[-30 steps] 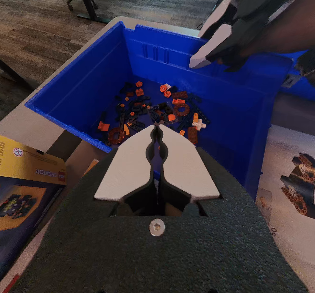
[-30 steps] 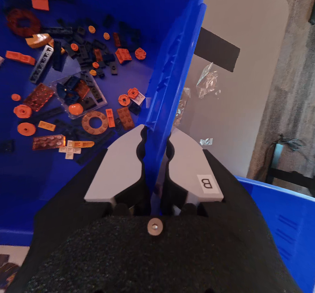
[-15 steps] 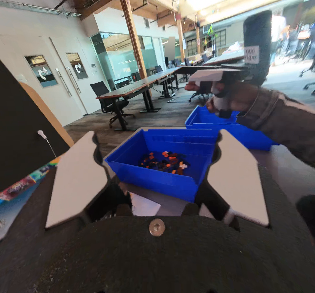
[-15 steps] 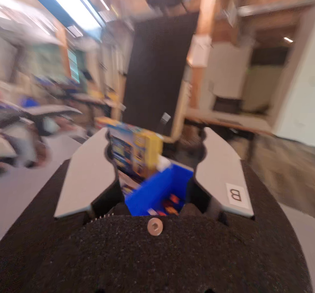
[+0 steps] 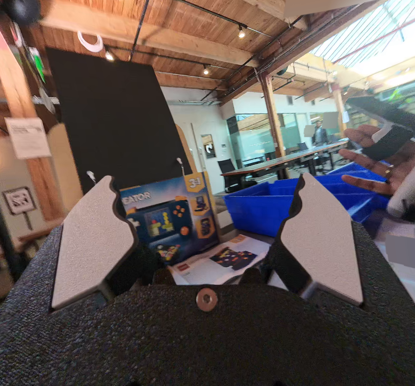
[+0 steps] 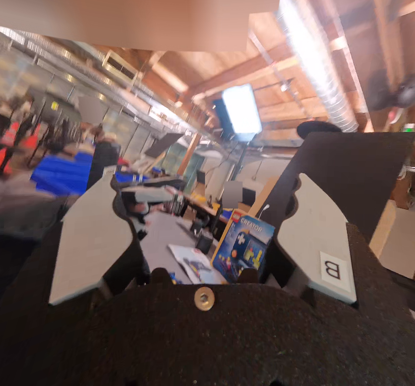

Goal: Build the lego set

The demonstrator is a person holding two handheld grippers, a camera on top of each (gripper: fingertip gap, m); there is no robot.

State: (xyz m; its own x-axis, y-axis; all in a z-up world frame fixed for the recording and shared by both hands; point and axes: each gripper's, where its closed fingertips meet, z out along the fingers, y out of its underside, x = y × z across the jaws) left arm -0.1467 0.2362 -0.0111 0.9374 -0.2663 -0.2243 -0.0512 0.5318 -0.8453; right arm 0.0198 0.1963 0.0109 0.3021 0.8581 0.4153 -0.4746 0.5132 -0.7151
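Observation:
My left gripper (image 5: 206, 177) is wide open and empty, raised above the table and pointing at a blue and yellow toy brick box (image 5: 170, 215) that stands upright. An open instruction booklet (image 5: 220, 260) lies in front of the box. A blue bin (image 5: 258, 209) sits to the right of it. A person's hand (image 5: 370, 168) with spread fingers shows at the right edge. My right gripper (image 6: 205, 177) is also wide open and empty. It faces the same box (image 6: 244, 245) and booklet (image 6: 193, 260). The left gripper's grey fingers (image 6: 148, 195) show blurred beyond it.
A tall black board (image 5: 112, 116) stands behind the box and also shows in the right wrist view (image 6: 348, 173). The grey table (image 6: 166, 233) runs ahead. More blue bins (image 6: 58, 173) lie blurred at the left. Long desks and chairs (image 5: 280, 164) fill the room behind.
Both grippers have lifted away from the blue bin and opened wide. The right gripper let go of the bin's wall. Both views now tilt up toward the room.

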